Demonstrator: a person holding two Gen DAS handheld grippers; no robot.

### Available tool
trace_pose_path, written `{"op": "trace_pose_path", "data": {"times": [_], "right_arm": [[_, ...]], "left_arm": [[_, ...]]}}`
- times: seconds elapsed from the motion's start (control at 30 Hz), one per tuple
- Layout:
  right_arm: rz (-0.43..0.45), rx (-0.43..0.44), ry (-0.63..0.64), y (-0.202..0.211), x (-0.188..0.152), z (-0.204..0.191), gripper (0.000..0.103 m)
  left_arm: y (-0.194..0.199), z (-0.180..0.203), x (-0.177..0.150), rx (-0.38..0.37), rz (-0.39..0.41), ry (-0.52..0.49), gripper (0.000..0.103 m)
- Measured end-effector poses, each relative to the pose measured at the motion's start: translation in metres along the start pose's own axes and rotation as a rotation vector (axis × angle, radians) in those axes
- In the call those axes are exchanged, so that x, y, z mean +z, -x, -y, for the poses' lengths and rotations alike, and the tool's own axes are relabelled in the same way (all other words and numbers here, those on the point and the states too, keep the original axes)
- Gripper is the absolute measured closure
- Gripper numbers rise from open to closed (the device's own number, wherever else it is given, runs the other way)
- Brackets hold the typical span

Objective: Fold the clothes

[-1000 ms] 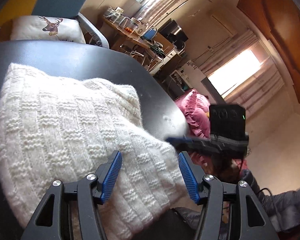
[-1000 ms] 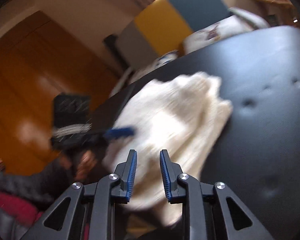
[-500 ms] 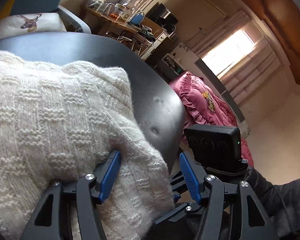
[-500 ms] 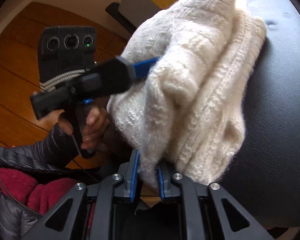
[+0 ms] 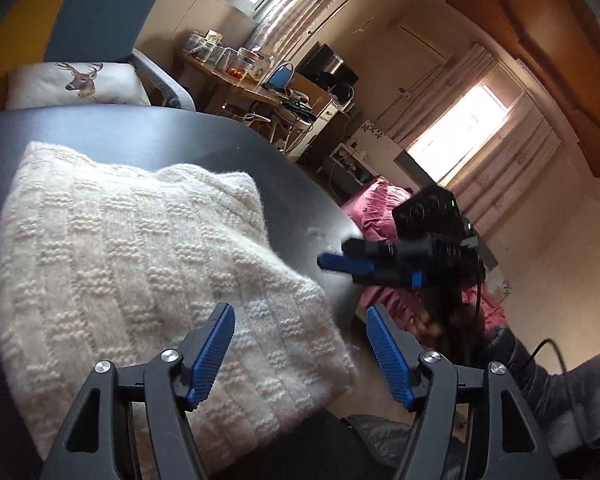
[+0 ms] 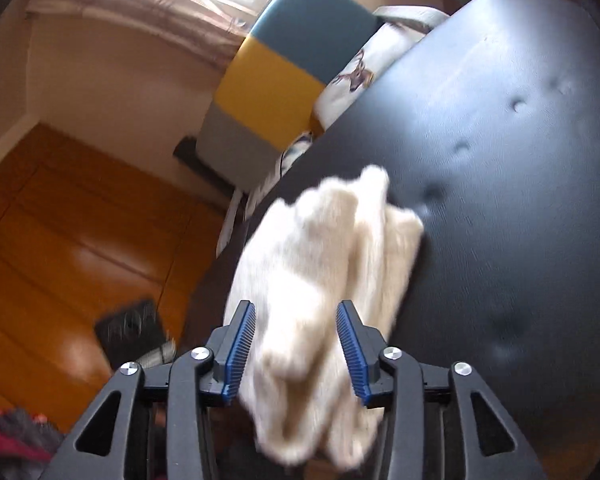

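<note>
Cream garment: folded cream-white chunky-knit sweater (image 5: 140, 280) lies on the black padded tabletop (image 5: 140, 140), at its near edge; one corner overhangs the rim toward the cameras.
Sweater surface: basket-weave knit blocks, sharp in the left wrist view; in the right wrist view the sweater (image 6: 324, 280) is motion-blurred, stacked layers visible at its right side.
Left gripper (image 5: 300, 344): blue ribbed fingers (image 5: 212, 352) spread wide, empty; left finger above the knit, right finger past the table edge. Contact with the cloth cannot be told.
Right gripper (image 6: 296, 344): blue pads (image 6: 240, 348) parted, with the blurred near end of the sweater seen between them; neither pad visibly presses the knit.
Right gripper from the left camera: black body and blue fingertips (image 5: 344, 262) over the table rim, just beyond the sweater's right corner, apart from the fabric.
Tabletop: dimpled black upholstery (image 6: 500, 200), bare to the right of the sweater.
Background: white deer-print cushion (image 5: 76, 84) on a blue-and-yellow chair (image 6: 284, 64); pink bedding (image 5: 376, 212) beyond the table.
</note>
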State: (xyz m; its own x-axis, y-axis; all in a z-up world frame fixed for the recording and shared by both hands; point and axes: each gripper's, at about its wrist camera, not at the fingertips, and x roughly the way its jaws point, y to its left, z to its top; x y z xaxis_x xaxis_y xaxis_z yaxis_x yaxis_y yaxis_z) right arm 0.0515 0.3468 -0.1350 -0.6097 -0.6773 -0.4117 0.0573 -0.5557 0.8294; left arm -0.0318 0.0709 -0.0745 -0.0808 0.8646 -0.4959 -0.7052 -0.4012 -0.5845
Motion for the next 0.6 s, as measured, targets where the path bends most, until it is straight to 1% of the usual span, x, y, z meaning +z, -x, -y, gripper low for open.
{"op": "trace_pose_path", "data": {"times": [0.07,0.1,0.2,0.23,0.3,0.33,0.37,0.4,0.43,0.47,0.5,0.53,0.6], "right_arm": [[0.000,-0.063,-0.048,-0.023,0.013,0.002,0.059],[-0.005,-0.087,-0.042,-0.030,0.016,0.001,0.059],[-0.019,-0.139,0.031,-0.044,0.024,-0.005,0.059],[-0.024,-0.157,0.055,-0.049,0.026,-0.007,0.062],[-0.022,-0.216,0.200,-0.049,0.022,-0.028,0.080],[-0.034,-0.295,0.284,-0.052,0.018,-0.038,0.083],[-0.057,-0.406,0.369,-0.057,0.013,-0.046,0.086],[-0.093,-0.524,0.451,-0.065,0.006,-0.050,0.086],[-0.116,-0.581,0.484,-0.069,0.001,-0.046,0.086],[-0.123,-0.592,0.483,-0.069,-0.002,-0.040,0.086],[-0.119,-0.580,0.463,-0.066,-0.002,-0.034,0.086],[-0.107,-0.553,0.428,-0.062,0.000,-0.029,0.085],[-0.080,-0.503,0.365,-0.054,0.003,-0.019,0.082]], "left_arm": [[-0.001,-0.003,-0.009,0.019,-0.018,-0.005,0.034],[-0.001,-0.004,-0.013,0.029,-0.027,-0.007,0.034],[-0.013,-0.005,-0.027,0.040,-0.050,-0.022,0.033],[-0.018,-0.004,-0.031,0.041,-0.056,-0.032,0.032],[-0.027,-0.004,-0.036,0.047,-0.074,-0.041,0.029],[-0.032,-0.004,-0.038,0.050,-0.084,-0.046,0.029],[-0.035,-0.003,-0.040,0.052,-0.087,-0.055,0.028],[-0.036,-0.002,-0.042,0.050,-0.087,-0.060,0.028],[-0.038,-0.002,-0.043,0.043,-0.087,-0.059,0.027],[-0.039,-0.003,-0.044,0.035,-0.090,-0.059,0.027],[-0.042,-0.002,-0.044,0.036,-0.090,-0.062,0.027],[-0.044,-0.001,-0.045,0.038,-0.089,-0.066,0.027],[-0.047,0.004,-0.047,0.065,-0.086,-0.095,0.027]]}}
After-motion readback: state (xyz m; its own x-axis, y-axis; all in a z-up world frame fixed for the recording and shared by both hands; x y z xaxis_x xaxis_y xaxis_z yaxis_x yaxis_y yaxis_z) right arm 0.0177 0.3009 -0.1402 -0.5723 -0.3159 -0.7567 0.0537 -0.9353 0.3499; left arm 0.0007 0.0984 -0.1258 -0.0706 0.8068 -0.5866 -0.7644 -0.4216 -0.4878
